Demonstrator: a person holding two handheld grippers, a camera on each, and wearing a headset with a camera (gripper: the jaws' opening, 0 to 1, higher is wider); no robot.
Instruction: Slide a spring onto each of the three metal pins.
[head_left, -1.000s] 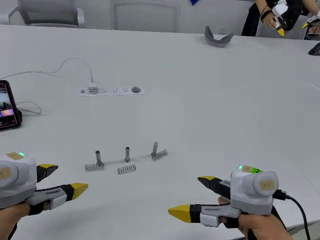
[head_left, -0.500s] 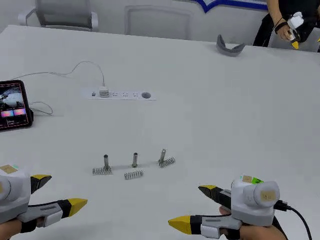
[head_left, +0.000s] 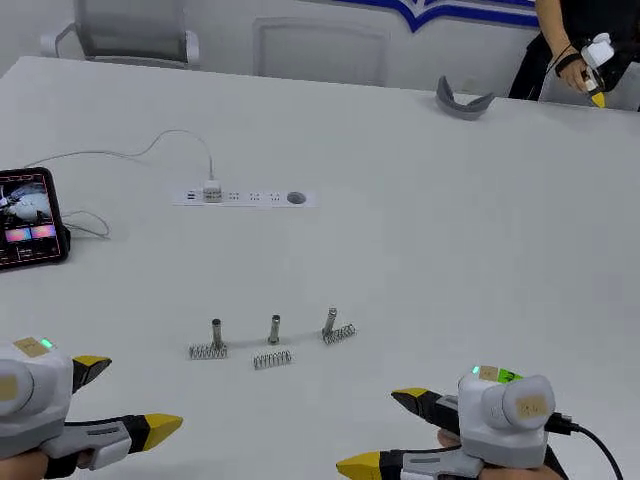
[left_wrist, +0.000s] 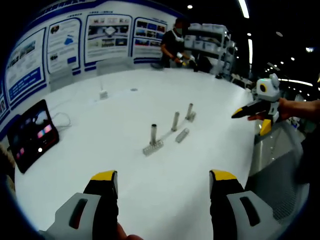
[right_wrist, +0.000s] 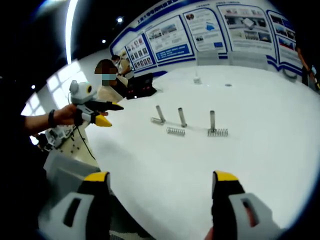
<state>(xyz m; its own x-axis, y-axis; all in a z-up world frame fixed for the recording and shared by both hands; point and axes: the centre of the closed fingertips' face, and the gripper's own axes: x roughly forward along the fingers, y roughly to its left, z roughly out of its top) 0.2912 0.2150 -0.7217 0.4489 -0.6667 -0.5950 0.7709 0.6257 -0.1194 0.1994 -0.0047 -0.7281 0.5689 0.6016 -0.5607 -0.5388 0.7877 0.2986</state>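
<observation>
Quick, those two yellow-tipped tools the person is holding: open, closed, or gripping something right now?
Left tool: open, holding nothing.
Right tool: open, holding nothing.

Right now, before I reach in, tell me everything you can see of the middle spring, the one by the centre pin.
The middle spring is a small coil of bare grey metal. It lies on its side on the white table, just in front of the middle pin on the person's side, apart from it and not threaded on. In the head view it runs crosswise, slightly slanted. Only the table touches it; the left gripper and right gripper, both open, are short of it.
</observation>
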